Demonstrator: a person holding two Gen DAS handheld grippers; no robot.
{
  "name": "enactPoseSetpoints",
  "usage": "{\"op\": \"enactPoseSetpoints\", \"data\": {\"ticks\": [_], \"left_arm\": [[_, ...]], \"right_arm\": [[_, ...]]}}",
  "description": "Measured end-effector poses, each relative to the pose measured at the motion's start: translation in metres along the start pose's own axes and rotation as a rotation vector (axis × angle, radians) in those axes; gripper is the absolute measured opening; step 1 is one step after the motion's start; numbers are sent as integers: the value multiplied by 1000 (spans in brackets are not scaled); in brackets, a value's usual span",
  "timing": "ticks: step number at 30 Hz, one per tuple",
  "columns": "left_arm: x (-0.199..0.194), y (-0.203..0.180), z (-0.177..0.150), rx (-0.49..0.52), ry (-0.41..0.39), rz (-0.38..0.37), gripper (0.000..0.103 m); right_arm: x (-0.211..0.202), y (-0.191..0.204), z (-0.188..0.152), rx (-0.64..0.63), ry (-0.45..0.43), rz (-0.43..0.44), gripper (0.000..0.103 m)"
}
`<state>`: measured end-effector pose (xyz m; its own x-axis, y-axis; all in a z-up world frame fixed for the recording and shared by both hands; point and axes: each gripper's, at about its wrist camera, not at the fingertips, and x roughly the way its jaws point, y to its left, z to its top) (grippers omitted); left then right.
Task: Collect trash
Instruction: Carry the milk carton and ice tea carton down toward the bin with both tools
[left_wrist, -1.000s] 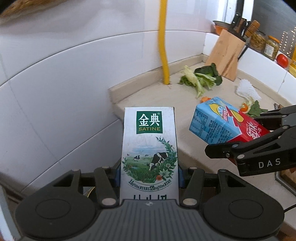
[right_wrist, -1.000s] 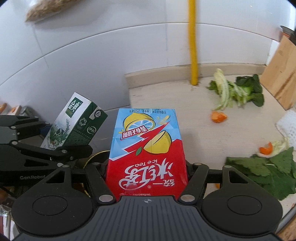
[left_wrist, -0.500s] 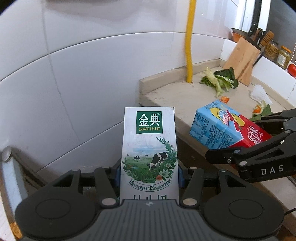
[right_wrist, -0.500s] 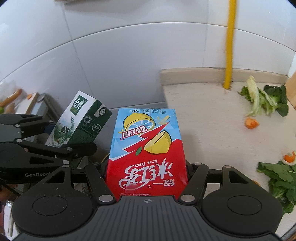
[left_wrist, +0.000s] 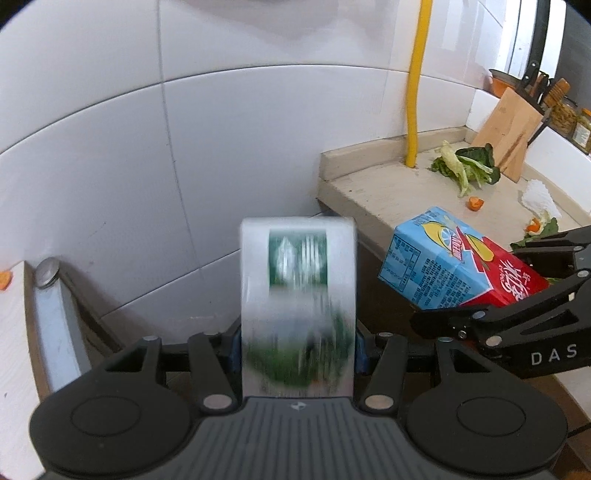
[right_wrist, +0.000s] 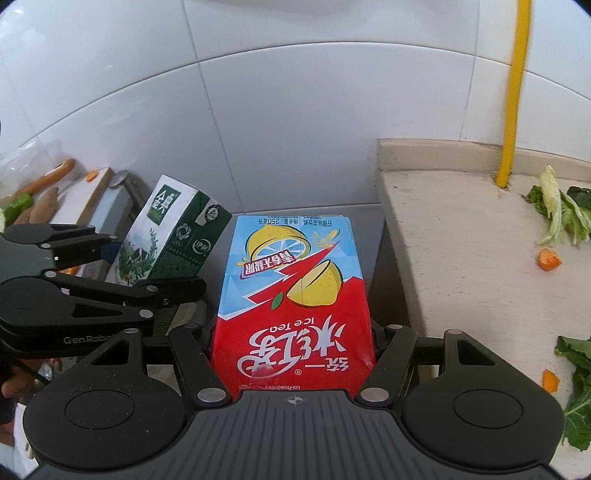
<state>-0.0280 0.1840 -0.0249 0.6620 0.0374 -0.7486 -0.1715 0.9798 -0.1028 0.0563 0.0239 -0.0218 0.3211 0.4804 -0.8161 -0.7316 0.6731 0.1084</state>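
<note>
Fingers, left gripper: set part-way apart, pads pressed on both narrow sides of the milk carton, low centre of the left wrist view. Carton blurred here; long axis runs up the frame, away from the camera, top end toward the white tiled wall.

Fingers, right gripper: set wider, clamped on the flanks of the iced-tea carton, low centre of the right wrist view. Long axis runs up the frame along the fingers; print reads upside down, the red lower half nearest the camera, the blue lemon end farthest.

Cross views: iced-tea carton at centre right of the left wrist view, tilted, blue end toward upper left. Milk carton at centre left of the right wrist view, leaning, top toward upper right.

Both cartons hang clear of the counter, over the gap beside its left edge.

Counter, right side of both frames:
- yellow pipe, upright at the wall
- knife block, upper right
- leafy scraps
- white paper scrap
- orange peel bit
</note>
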Motion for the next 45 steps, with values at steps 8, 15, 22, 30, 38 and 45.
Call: {"op": "enactPoseSetpoints", "data": {"ticks": [8,15,22,30,38,45], "left_arm": [[7,10,-8,-25,21,16,47],[22,16,-11,-33,47,27,47],[31,17,-8,-20,62,27,47],[42,21,-6,-23,85,36,47],[52,26,-6,-34,107,48,47],[57,27,-5,-36,115,49,47]], "right_arm": [[6,16,-3,-39,13,5,72],[22,13,-2,-16,29,-7,72],[34,8,-1,26,40,-10,72],[54,7,5,48,61,-13,72],[73,1,6,77,103,-21,72],[81,-3,8,91,120,-21,72]]}}
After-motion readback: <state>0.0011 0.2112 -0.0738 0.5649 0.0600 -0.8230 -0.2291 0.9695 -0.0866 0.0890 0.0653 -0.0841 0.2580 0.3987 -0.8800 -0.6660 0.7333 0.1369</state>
